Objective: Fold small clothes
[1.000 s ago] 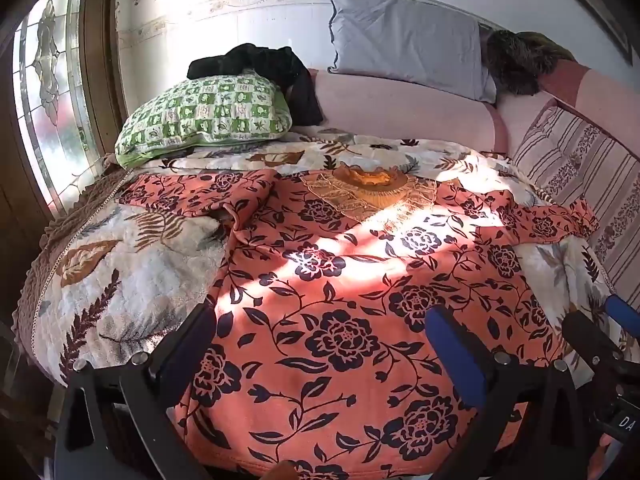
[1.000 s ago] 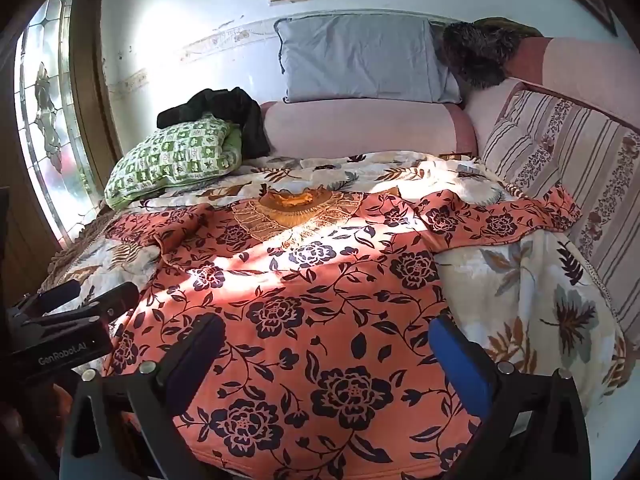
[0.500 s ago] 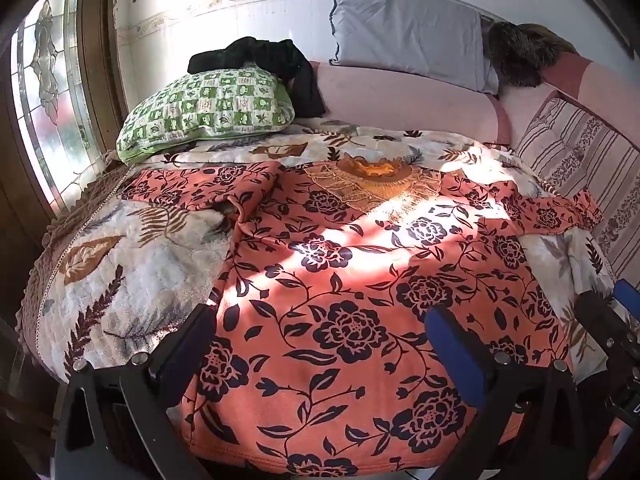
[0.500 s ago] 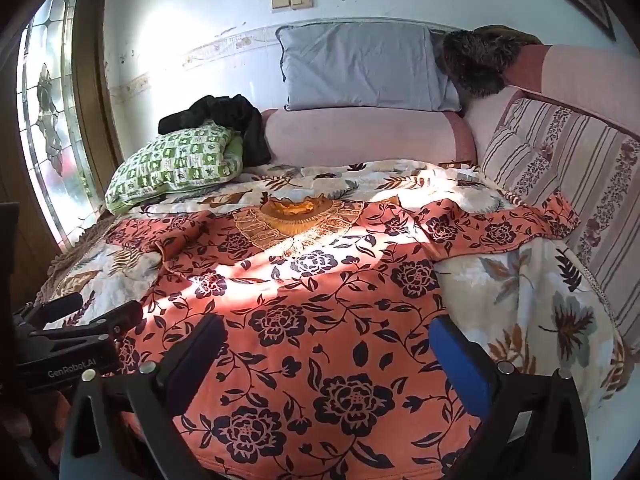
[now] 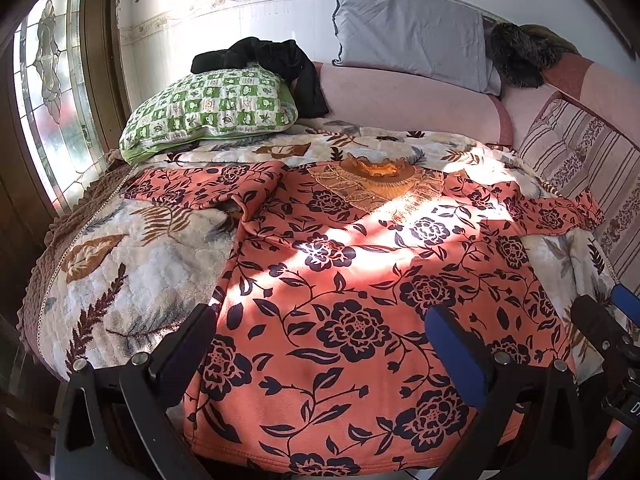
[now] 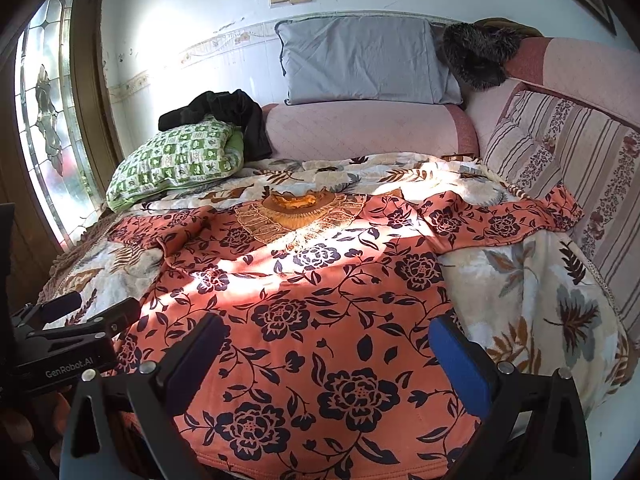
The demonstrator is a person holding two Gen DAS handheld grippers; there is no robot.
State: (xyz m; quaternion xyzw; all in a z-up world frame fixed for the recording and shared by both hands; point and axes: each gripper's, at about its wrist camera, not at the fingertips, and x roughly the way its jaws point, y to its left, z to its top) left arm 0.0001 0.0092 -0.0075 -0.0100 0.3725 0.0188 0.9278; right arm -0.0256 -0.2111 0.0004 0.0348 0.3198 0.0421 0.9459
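The leaf-patterned blanket [image 5: 120, 272] covered the bed, and your orange flowered top [image 5: 360, 280] lay spread flat across it, collar toward the cushions. You held the left gripper [image 5: 320, 340] and right gripper [image 6: 328, 344] wide apart above its hem, gripping nothing.

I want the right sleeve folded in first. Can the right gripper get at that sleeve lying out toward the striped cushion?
Probably yes. The right gripper is open over the orange floral top, and the sleeve lies flat and uncovered on the blanket, its tip touching the striped cushion. Nothing sits between them.
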